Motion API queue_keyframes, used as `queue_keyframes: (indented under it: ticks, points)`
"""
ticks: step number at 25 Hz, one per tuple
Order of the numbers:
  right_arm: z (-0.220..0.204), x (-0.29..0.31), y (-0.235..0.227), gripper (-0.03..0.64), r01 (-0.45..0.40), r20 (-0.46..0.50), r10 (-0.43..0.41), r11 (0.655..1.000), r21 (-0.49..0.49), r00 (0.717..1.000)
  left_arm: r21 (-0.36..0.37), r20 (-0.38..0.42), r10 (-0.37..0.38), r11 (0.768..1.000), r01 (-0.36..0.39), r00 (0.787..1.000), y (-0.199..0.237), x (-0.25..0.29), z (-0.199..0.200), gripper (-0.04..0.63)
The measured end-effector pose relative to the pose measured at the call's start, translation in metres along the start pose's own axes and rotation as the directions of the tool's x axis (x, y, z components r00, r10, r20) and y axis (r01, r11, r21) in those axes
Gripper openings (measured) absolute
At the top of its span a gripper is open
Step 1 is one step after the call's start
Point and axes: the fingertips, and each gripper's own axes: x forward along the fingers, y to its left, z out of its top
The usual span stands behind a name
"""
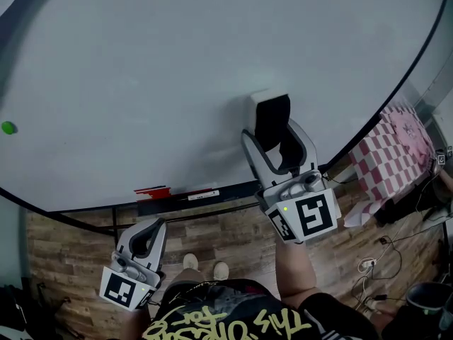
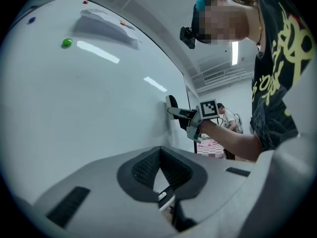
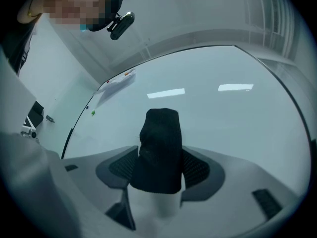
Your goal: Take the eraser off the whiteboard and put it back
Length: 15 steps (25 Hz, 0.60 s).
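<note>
At whiteboard [image 1: 177, 69]: R tongs [image 1: 272, 134] clenched on eraser [image 3: 159, 143], held betw. pads; L tongs [image 1: 150, 234] clenched, empty.

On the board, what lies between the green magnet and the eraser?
Nothing: in the head view the whiteboard is bare from the green magnet to the eraser, which the right gripper holds.
</note>
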Motion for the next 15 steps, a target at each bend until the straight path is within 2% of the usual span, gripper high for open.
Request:
queue_keyframes:
  ticks: [8, 12, 15]
  points:
    - [-0.0025, 0.0064, -0.0069, 0.264, 0.018, -0.016, -0.018, 1.000, 0.003, 1.000, 0.000, -0.014, 0.026, 1.000, -0.026, 1.000, 0.0058, -0.0047, -0.0015, 0.006]
    - [-0.0028, 0.0078, -0.0076, 0.264, 0.020, -0.019, -0.020, 1.000, 0.002, 1.000, 0.058, 0.006, 0.024, 0.998, -0.024, 1.000, 0.0097, -0.0060, 0.0019, 0.006]
    - [-0.0032, 0.0082, -0.0082, 0.264, 0.024, -0.018, -0.024, 1.000, -0.005, 1.000, 0.023, -0.001, 0.032, 0.999, -0.032, 0.999, 0.0087, -0.0043, 0.0006, 0.006]
